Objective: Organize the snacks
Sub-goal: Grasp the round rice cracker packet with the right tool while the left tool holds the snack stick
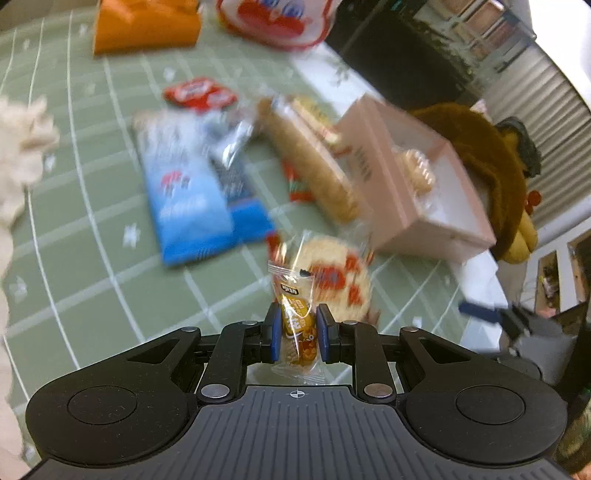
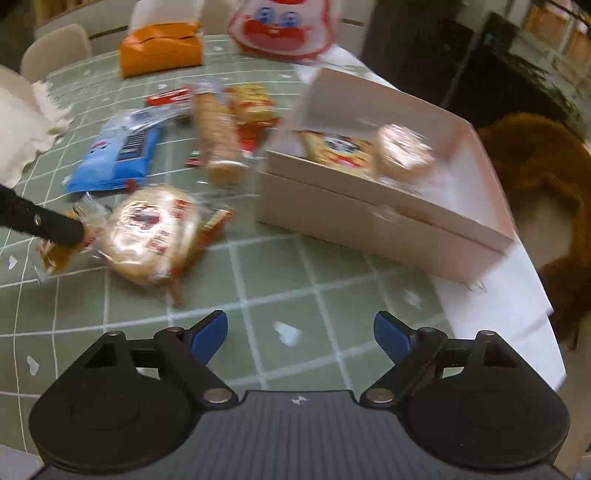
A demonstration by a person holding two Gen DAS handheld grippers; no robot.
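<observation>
Left gripper (image 1: 298, 334): jaws are drawn narrow and clamped on a small yellow-orange candy packet (image 1: 297, 325), which is held upright between the blue pads, its clear crimped end standing above them. In the right wrist view, the tip of this gripper is seen at the left edge, with the packet at it.

Right gripper (image 2: 300, 336): jaws are spread wide, nothing is held between them; only green tablecloth is seen in the gap.

Table (image 2: 280, 266): covered by a green cloth with a white grid and small white motifs.

Pink box (image 2: 369, 221): open-topped, set near the table's right edge. Two wrapped snacks are lodged inside: a flat packet with a cartoon print (image 2: 338, 149) and a round rice cracker (image 2: 404, 151) beside it.

Round rice cracker pack (image 2: 151, 232): clear wrapper with red print, laid on the cloth just beside the left gripper's packet, apart from the box.

Long biscuit sleeve (image 2: 218, 129): laid on the cloth left of the box. A yellow-and-red packet (image 2: 253, 103) is seen just beside it.

Blue snack bag (image 2: 114, 158): laid flat, left of the biscuit sleeve, with a clear-and-silver wrapper overlapping its upper part.

Red packet (image 1: 199, 94): laid beyond the blue bag.

Orange pouch (image 2: 160, 48) and a white bag with a red cartoon face (image 2: 282, 27): placed at the far end of the table.

Brown plush item (image 2: 535, 177): seen beyond the table edge, behind the box.
</observation>
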